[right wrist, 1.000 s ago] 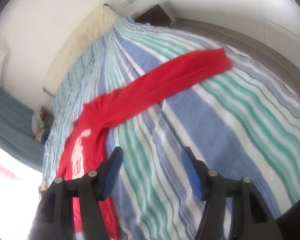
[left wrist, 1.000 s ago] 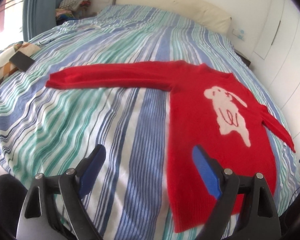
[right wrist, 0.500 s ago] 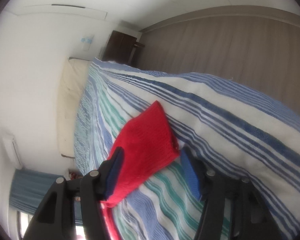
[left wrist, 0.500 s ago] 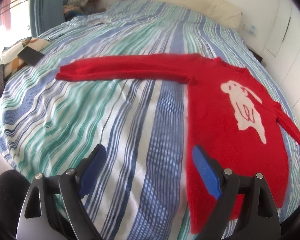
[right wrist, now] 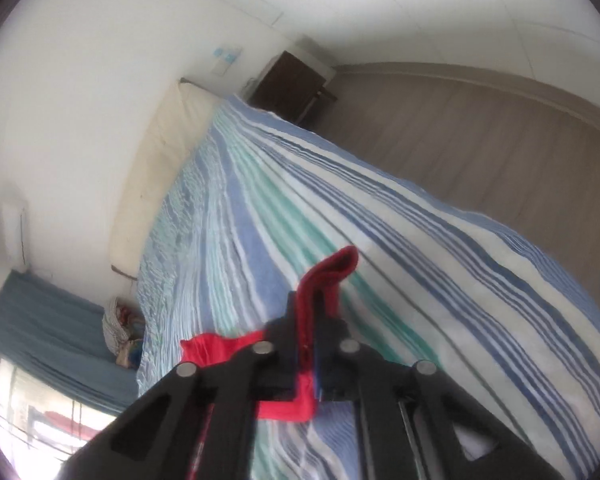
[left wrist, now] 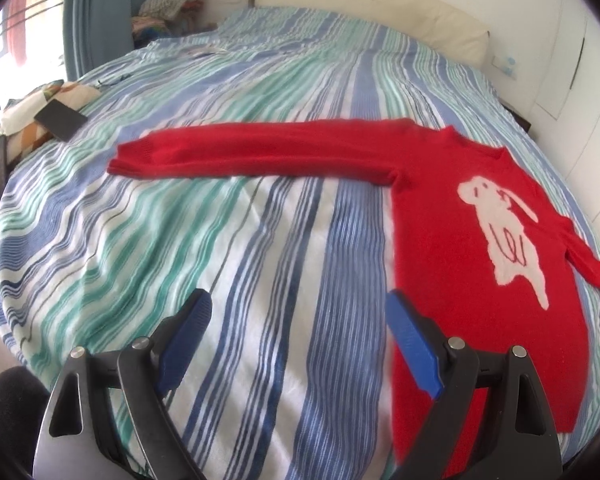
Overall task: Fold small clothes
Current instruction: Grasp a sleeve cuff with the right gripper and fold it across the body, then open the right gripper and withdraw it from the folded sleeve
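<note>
Spreading across the blue, green and white striped bed cover [left wrist: 260, 240], the red knitted sweater with a white rabbit motif [left wrist: 460, 248] lies flat and unfolded, one long sleeve stretched out sideways, so folding looks barely begun. The right hand-held gripper [right wrist: 314, 344] is clamped on a red sleeve end [right wrist: 332, 276]; the left hand-held gripper [left wrist: 298, 340] hovers wide apart, empty. The right view hides the sweater's body behind the gripper.

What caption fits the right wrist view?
Right tool shut on the red sweater's sleeve cuff above the striped bedspread.
</note>
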The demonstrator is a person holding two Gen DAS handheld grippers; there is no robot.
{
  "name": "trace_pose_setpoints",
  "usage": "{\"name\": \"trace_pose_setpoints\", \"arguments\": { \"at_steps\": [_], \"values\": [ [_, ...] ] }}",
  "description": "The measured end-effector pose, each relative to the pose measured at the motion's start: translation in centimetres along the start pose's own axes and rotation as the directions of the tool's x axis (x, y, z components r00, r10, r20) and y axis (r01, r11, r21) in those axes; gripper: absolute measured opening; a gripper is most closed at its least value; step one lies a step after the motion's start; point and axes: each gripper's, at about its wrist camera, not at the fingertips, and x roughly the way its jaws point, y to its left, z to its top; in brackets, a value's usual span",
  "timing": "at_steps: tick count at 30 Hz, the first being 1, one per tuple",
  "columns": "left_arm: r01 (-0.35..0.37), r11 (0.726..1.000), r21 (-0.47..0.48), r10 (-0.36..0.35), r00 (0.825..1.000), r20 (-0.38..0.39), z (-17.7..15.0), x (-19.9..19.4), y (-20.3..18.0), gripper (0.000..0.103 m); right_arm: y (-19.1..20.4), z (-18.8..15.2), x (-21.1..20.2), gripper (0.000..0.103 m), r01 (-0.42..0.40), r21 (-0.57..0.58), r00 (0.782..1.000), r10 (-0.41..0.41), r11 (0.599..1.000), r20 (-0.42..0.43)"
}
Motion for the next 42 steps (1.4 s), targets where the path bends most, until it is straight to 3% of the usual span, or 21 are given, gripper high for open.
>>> {"name": "trace_pose_setpoints", "arguments": {
  "at_steps": [3, 5, 7, 11, 14, 16, 17, 18, 19, 22, 26, 29, 32, 35, 38, 42],
  "values": [
    [-0.015, 1.0, 0.001, 0.015, 0.999, 0.036, -0.6, 0.4, 0.5, 0.09, 9.8, -0.1, 0.3, 0.005, -0.066, -0.197, 0.998, 0.061, 0.978, -0.032],
    [-0.051, 0.999, 0.013, 0.05, 0.998, 0.024, -0.7, 0.8, 0.6, 0.09, 16.5, -1.2, 1.3, 0.005, -0.125, -0.298, 0.991, 0.107, 0.946, -0.077],
    [-0.037, 0.999, 0.008, 0.036, 0.999, 0.036, -0.7, 0.6, 0.8, 0.09, 23.0, -3.2, 3.1, 0.005, -0.195, -0.373, 0.978, 0.153, 0.907, -0.14],
    [-0.017, 1.0, -0.018, 0.018, 0.999, 0.048, -0.4, 0.3, 1.5, 0.09, 33.7, -9.9, 8.2, 0.005, -0.306, -0.498, 0.942, 0.181, 0.812, -0.283],
    [-0.006, 0.999, -0.048, 0.007, 1.0, 0.027, -0.4, 0.6, 2.1, 0.09, 38.2, -16.3, 12.9, 0.005, -0.344, -0.552, 0.916, 0.141, 0.759, -0.376],
    [-0.011, 0.999, -0.052, 0.012, 1.0, 0.021, -0.3, 0.8, 2.3, 0.09, 39.7, -20.2, 16.6, 0.016, -0.375, -0.544, 0.886, 0.118, 0.751, -0.449],
    [-0.014, 0.999, -0.052, 0.015, 1.0, 0.02, -0.3, 0.8, 2.3, 0.09, 39.4, -22.0, 18.3, 0.037, -0.404, -0.507, 0.852, 0.112, 0.761, -0.512],
    [-0.015, 0.998, -0.053, 0.016, 1.0, 0.02, -0.3, 0.8, 2.4, 0.09, 39.0, -23.5, 19.7, 0.049, -0.417, -0.47, 0.826, 0.108, 0.778, -0.554],
    [-0.014, 0.998, -0.055, 0.015, 1.0, 0.02, -0.3, 0.8, 2.5, 0.09, 38.3, -24.6, 20.5, 0.058, -0.419, -0.445, 0.814, 0.111, 0.791, -0.57],
    [-0.006, 0.998, -0.062, 0.007, 1.0, 0.016, -0.3, 0.8, 2.6, 0.09, 36.5, -25.9, 20.6, 0.058, -0.43, -0.406, 0.798, 0.129, 0.806, -0.589],
    [0.007, 0.998, -0.065, -0.006, 1.0, 0.007, -0.2, 1.1, 2.4, 0.09, 32.3, -23.8, 18.9, 0.058, -0.345, -0.473, 0.843, 0.045, 0.811, -0.536],
    [0.008, 0.999, -0.046, -0.008, 1.0, 0.008, -0.3, 1.2, 1.7, 0.09, 27.2, -22.0, 16.5, 0.059, -0.228, -0.539, 0.886, -0.056, 0.811, -0.459],
    [0.003, 1.0, -0.014, -0.002, 1.0, 0.008, -0.6, 1.2, 1.0, 0.09, 21.0, -21.3, 13.9, 0.059, -0.082, -0.624, 0.918, -0.185, 0.777, -0.351],
    [-0.006, 1.0, 0.009, 0.006, 1.0, 0.011, -0.7, 1.2, 0.6, 0.09, 15.5, -20.9, 10.6, 0.059, 0.073, -0.686, 0.933, -0.293, 0.724, -0.211],
    [-0.002, 1.0, 0.007, 0.002, 1.0, 0.01, -0.9, 1.2, 0.5, 0.09, 11.6, -21.2, 6.8, 0.059, 0.157, -0.699, 0.936, -0.33, 0.698, -0.119],
    [-0.005, 1.0, 0.015, 0.005, 1.0, 0.003, -1.1, 1.4, 0.2, 0.09, 8.6, -21.9, 3.6, 0.06, 0.219, -0.65, 0.932, -0.354, 0.727, -0.081]
  ]
}}
